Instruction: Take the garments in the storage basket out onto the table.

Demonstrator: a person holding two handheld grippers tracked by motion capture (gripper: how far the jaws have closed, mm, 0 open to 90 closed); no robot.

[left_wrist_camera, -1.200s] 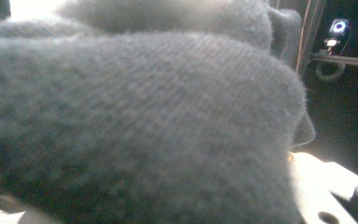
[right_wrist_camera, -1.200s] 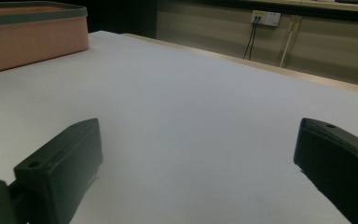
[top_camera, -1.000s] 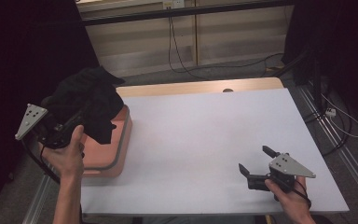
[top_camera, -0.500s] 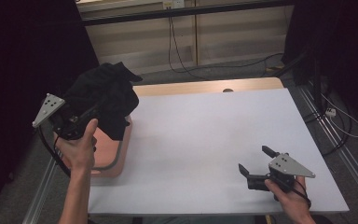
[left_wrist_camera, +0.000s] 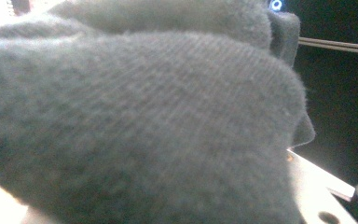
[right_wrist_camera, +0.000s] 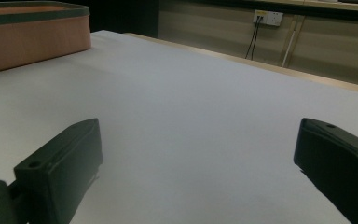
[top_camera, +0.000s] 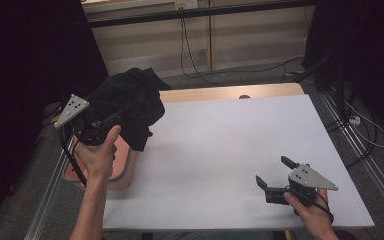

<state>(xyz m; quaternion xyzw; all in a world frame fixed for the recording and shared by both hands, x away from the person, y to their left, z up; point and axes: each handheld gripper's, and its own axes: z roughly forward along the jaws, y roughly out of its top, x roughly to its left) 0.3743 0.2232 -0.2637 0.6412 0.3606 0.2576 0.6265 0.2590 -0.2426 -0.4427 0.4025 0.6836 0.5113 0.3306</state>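
Held aloft at about nine o'clock of the white matte surface [top_camera: 230,150] — a black, soft knitted garment [top_camera: 130,105], bunched and drooping over the edge of a shallow salmon-pink tray with rounded corners [top_camera: 125,167]. Pinched in the left gripper [top_camera: 105,122], judging by the way the cloth hung from it; jaws themselves buried in fabric, so the clamp only inferred. Close up, in the left gripper view, a fuzzy, fine-ribbed weave [left_wrist_camera: 144,116], thick and limp. Likely light, floppy, not slippery, nothing fragile — apt to sag and unfold when lifted by one bunch alone; better taken at a hem or a corner, perhaps with a second pinch well apart from the first. Resting near five o'clock, the right gripper [top_camera: 275,175], jaws spread wide and empty [right_wrist_camera: 196,172], low over the smooth surface.
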